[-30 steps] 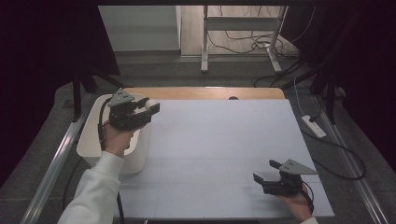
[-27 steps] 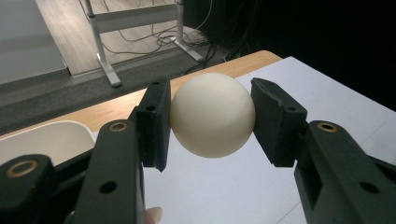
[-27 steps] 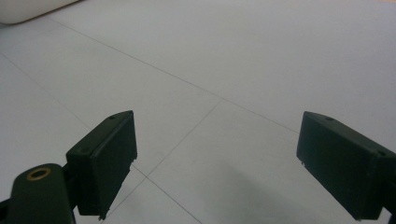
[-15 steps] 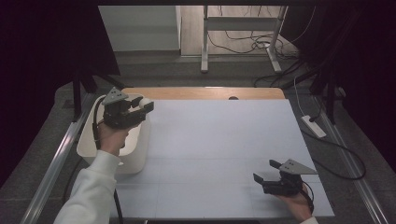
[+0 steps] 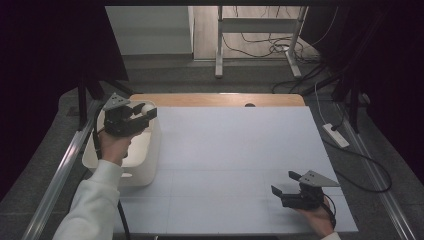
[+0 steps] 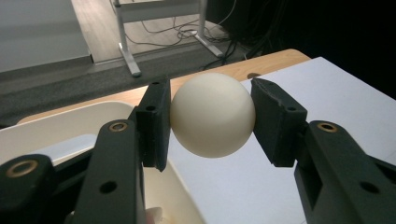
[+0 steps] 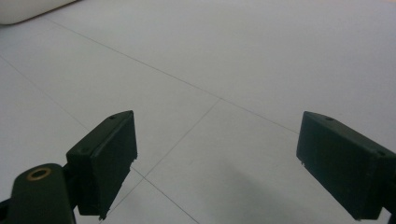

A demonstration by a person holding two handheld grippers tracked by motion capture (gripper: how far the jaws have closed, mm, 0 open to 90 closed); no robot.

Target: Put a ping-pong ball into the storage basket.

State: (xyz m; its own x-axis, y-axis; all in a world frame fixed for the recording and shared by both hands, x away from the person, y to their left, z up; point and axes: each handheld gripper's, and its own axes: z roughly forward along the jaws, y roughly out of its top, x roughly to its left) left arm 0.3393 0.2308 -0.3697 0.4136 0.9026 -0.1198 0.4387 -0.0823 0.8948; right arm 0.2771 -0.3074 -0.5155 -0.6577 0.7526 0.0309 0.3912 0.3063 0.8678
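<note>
- While the left claw (image 6: 211,122) is pinching a smooth, matte, cream ball (image 6: 212,114) between its flat black pads (image 6: 154,122), the ball is hanging just above the near rim of a white tub (image 5: 145,170).
- Judging by this, the carrying step is in hand; the next move is calling for either lowering the ball into the tub or swinging it out over the counter (image 5: 240,150).
- Below the claw, the rounded tub is looking like glossy plastic.
- Well apart, the right claw (image 5: 286,184) is resting spread over the pale, seamed counter sheet, pinching nothing.
</note>
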